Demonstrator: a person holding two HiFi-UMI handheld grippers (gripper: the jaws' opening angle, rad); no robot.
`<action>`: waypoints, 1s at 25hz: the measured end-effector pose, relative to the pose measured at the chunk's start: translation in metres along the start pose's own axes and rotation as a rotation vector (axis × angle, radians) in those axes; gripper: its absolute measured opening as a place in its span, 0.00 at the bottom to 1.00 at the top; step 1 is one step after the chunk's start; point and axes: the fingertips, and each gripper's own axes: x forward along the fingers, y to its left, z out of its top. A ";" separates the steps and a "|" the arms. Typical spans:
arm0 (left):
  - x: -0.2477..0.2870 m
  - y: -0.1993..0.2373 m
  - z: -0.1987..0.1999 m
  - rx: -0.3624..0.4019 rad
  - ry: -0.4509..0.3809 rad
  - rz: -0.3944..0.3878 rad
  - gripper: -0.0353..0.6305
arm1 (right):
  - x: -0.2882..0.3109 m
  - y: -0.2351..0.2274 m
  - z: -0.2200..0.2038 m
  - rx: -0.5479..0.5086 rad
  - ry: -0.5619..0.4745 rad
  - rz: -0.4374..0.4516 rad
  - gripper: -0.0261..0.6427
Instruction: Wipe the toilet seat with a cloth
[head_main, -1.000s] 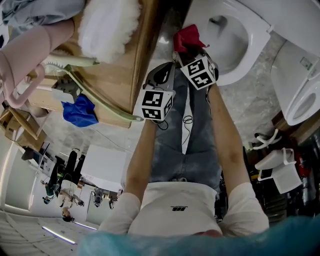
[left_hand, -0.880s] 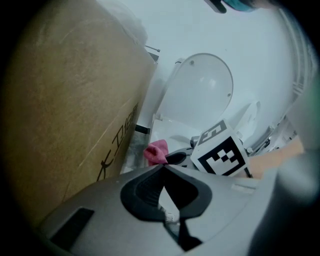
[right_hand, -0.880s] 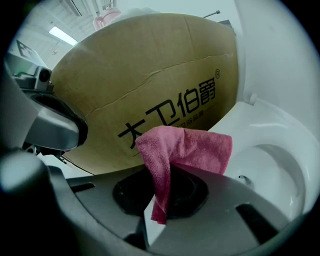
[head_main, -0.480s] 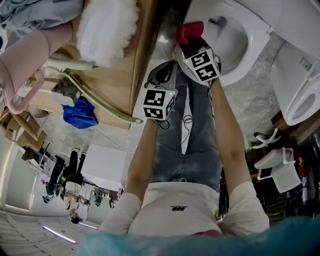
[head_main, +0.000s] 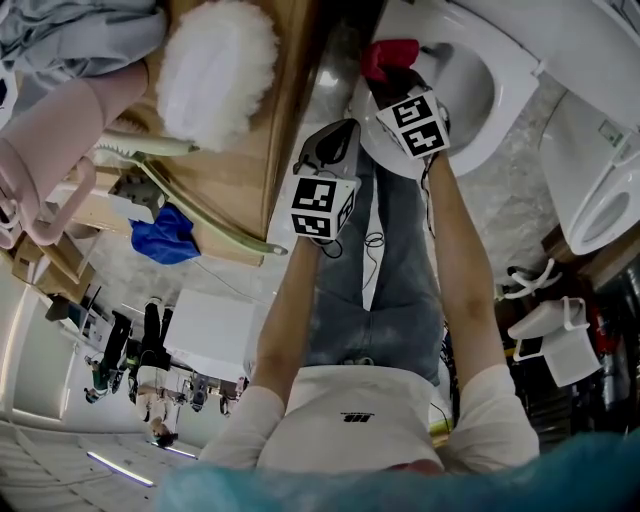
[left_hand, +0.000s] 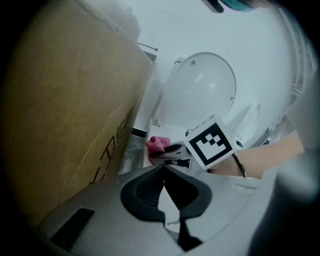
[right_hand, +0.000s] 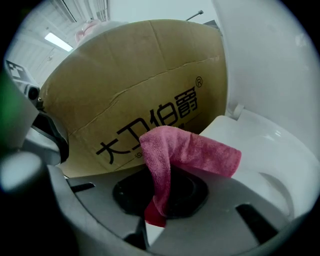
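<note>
Right gripper view: clenched in the right gripper (right_hand: 160, 195), crumpled pink-red microfibre cloth (right_hand: 190, 150), hanging over the front rim of the white plastic toilet seat (right_hand: 265, 145); contact unclear. Pinched closed on nothing, left gripper (left_hand: 165, 185), back from that seat.

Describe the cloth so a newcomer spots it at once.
Find the white toilet at the head view's top right. At its rim, beside the cardboard box, the right tool pinches the cloth. It alone is pinkish-red fabric; the other cloth is blue.
</note>
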 end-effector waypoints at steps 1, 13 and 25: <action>0.002 0.000 0.002 0.002 0.001 -0.001 0.07 | 0.000 -0.003 0.002 0.002 -0.003 -0.001 0.07; 0.031 -0.008 0.035 0.027 0.013 -0.020 0.07 | -0.003 -0.047 0.026 0.054 -0.049 -0.019 0.07; 0.055 -0.013 0.065 0.054 0.021 -0.038 0.07 | -0.011 -0.079 0.041 0.113 -0.103 -0.045 0.07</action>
